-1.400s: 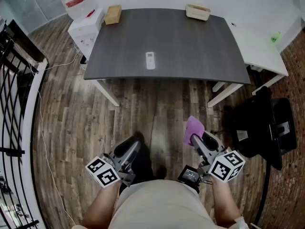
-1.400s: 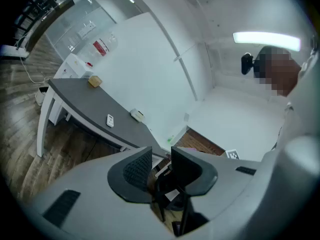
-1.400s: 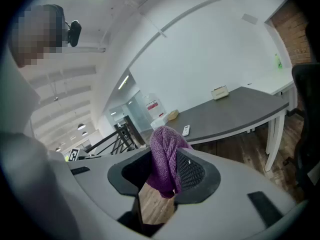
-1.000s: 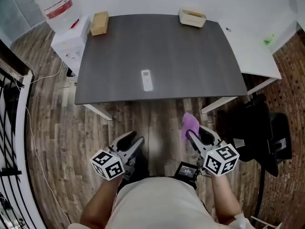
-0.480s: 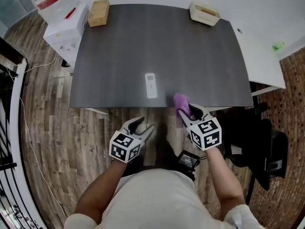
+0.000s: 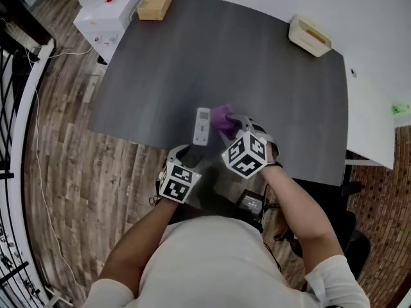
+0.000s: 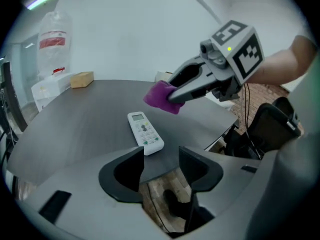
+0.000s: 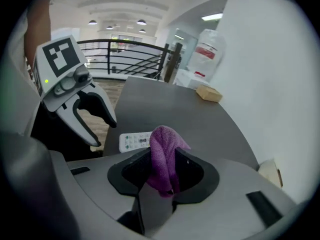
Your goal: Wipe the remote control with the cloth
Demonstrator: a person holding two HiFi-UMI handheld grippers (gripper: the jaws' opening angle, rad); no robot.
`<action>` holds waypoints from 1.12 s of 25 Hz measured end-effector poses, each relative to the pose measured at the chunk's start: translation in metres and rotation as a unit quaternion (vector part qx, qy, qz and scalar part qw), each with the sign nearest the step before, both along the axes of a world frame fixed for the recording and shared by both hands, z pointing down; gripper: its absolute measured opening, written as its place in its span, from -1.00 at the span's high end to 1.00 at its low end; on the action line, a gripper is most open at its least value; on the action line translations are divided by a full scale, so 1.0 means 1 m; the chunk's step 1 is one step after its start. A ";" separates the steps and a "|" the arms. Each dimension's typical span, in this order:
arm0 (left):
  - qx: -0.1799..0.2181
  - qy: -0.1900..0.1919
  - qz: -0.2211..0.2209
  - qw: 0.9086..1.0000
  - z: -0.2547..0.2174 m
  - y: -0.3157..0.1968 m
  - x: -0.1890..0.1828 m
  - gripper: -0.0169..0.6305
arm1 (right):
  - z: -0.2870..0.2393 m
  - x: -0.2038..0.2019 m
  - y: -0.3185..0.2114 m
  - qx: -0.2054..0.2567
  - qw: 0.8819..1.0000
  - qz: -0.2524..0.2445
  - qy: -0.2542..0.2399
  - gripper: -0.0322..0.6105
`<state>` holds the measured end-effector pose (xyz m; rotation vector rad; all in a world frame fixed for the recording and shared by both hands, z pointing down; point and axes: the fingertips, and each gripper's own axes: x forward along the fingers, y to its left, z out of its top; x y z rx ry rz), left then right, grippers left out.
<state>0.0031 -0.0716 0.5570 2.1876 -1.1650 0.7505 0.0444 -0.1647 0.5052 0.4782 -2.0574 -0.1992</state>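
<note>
Remote control lies flat on the dark table in the head view. It is just ahead of the left gripper and just to the left of the right gripper. The right gripper carries the purple cloth at its tips, close beside the remote's far half. Whether the cloth touches it cannot be told from here.

In the left gripper view the jaws stand moderately apart, having just been opening, with nothing between them. The remote sits just beyond their tips, near the table's edge. To steady it, this gripper would best settle over the near end and take the long sides lightly, so the remote cannot slide off.

In the right gripper view the jaws are clamped on the bunched cloth, whose tuft stands out past the tips. The remote lies beyond and to their left, apart from the cloth. A good wipe probably means lowering until only the tuft presses, then stroking lengthwise.
</note>
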 end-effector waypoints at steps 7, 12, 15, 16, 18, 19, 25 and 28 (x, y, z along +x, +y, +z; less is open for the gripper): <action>-0.013 -0.053 -0.001 0.999 0.021 -0.016 -0.005 0.29 | 0.021 -0.050 -0.043 0.034 0.992 -0.097 0.069 0.48; -0.031 -0.082 0.025 0.996 0.039 -0.021 -0.012 0.30 | 0.054 -0.059 -0.030 0.027 0.983 -0.134 0.121 0.48; -0.031 -0.083 0.046 0.995 0.041 -0.023 -0.013 0.30 | 0.056 -0.058 -0.017 0.016 0.985 -0.125 0.118 0.48; -0.031 -0.082 0.051 0.995 0.041 -0.022 -0.012 0.30 | 0.056 -0.058 -0.011 0.008 0.985 -0.125 0.118 0.48; -0.032 -0.080 0.057 0.995 0.041 -0.021 -0.012 0.30 | 0.056 -0.058 0.005 -0.009 0.985 -0.130 0.116 0.48; -0.033 -0.080 0.059 0.994 0.041 -0.021 -0.012 0.30 | 0.057 -0.059 0.012 -0.014 0.984 -0.133 0.115 0.48; -0.038 -0.083 0.064 0.994 0.042 -0.023 -0.011 0.30 | 0.054 -0.055 0.034 -0.033 0.990 -0.097 0.092 0.49; -0.038 -0.084 0.063 0.994 0.041 -0.022 -0.010 0.30 | 0.052 -0.052 0.045 -0.052 0.994 -0.069 0.068 0.49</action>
